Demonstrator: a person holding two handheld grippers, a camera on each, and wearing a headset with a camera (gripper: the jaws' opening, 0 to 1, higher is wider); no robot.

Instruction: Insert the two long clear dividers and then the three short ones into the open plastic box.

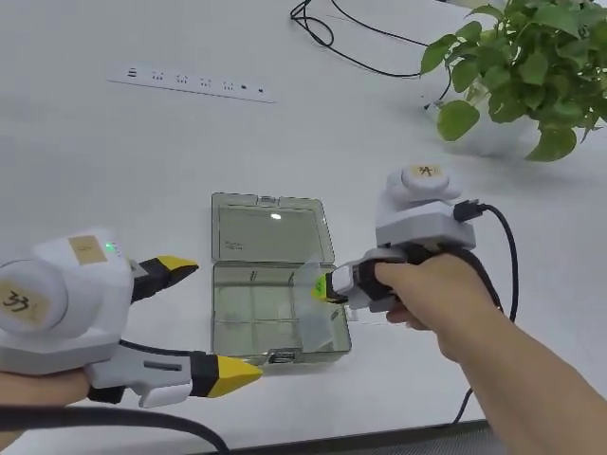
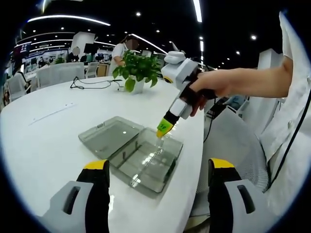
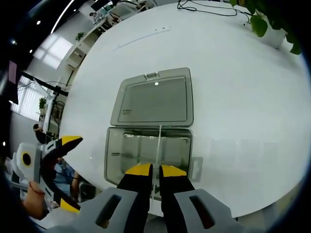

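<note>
Head view puts the white table (image 1: 95, 152) under everything, with the open plastic box (image 1: 283, 354) near its front edge. The box's long side runs left to right, and its lid (image 1: 270, 232) is folded flat on the far side. The left gripper (image 1: 220, 319) sits at the lower left, cut off by the frame's edge, its yellow-tipped jaws spread wide with nothing between them. The left gripper view shows the same wide, empty gap. A hand (image 1: 446, 294) holds the right gripper (image 1: 322, 287) over the right part of the box base and hides most of that gripper's body. In the right gripper view the jaws of the right gripper (image 3: 155, 169) are almost together, pinching a clear divider (image 3: 159, 145). The divider is seen edge-on as a thin pale line, so its height is hard to judge. It stands on edge inside the base, its long axis running from the front wall toward the hinged wall, across the box's long side. Faint lines inside the base are too glassy to read as seated dividers. Pale clear pieces (image 3: 238, 153) on the table right of the box are equally hard to count.
</note>
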